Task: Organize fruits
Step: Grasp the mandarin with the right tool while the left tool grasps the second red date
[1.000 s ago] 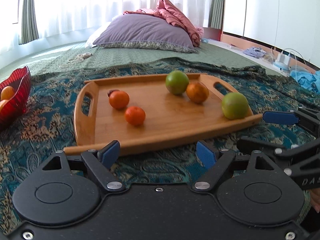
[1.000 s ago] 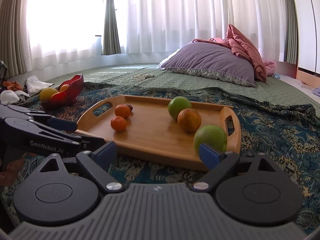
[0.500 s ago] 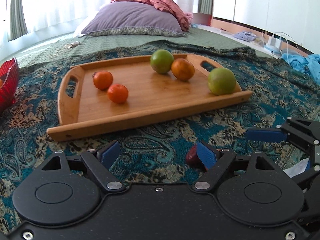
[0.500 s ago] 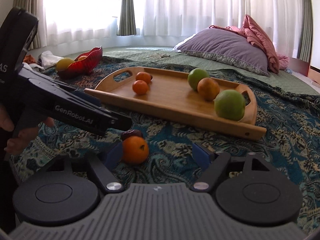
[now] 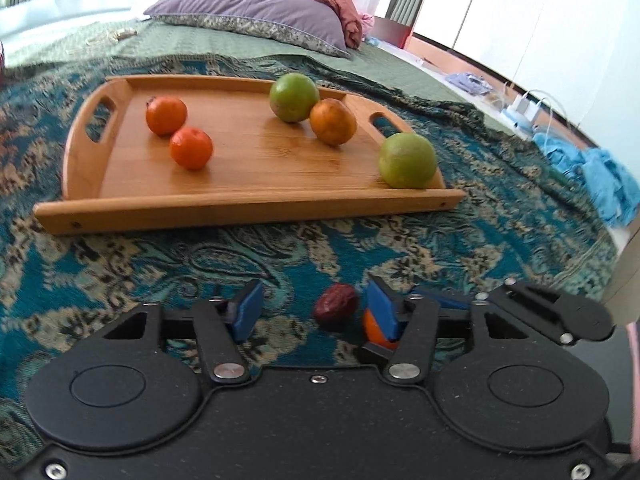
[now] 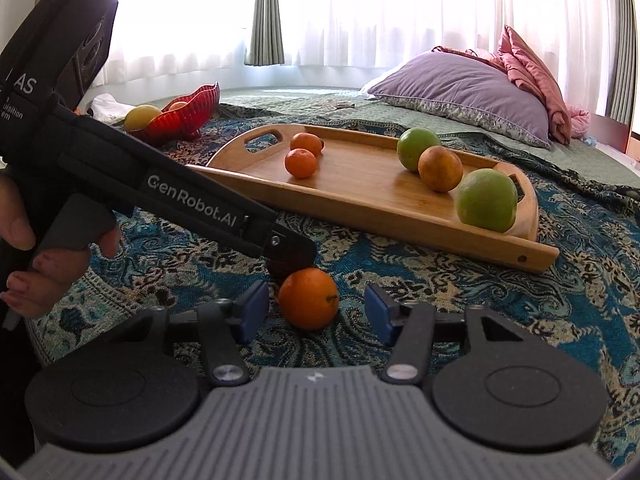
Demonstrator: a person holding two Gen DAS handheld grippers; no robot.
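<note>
Two loose fruits lie side by side on the patterned blanket (image 5: 500,240), just in front of the wooden tray (image 5: 248,208): a small orange (image 6: 309,299) and a dark red date (image 5: 335,307). The right gripper (image 6: 312,310) has just been closing, its jaws around the orange but apart from it on both sides. The left gripper (image 5: 310,310) has just been closing too, with the date between its jaws and not yet pinched. Best to centre each fruit, close gently so it does not roll away, and keep the two grippers from bumping
</note>
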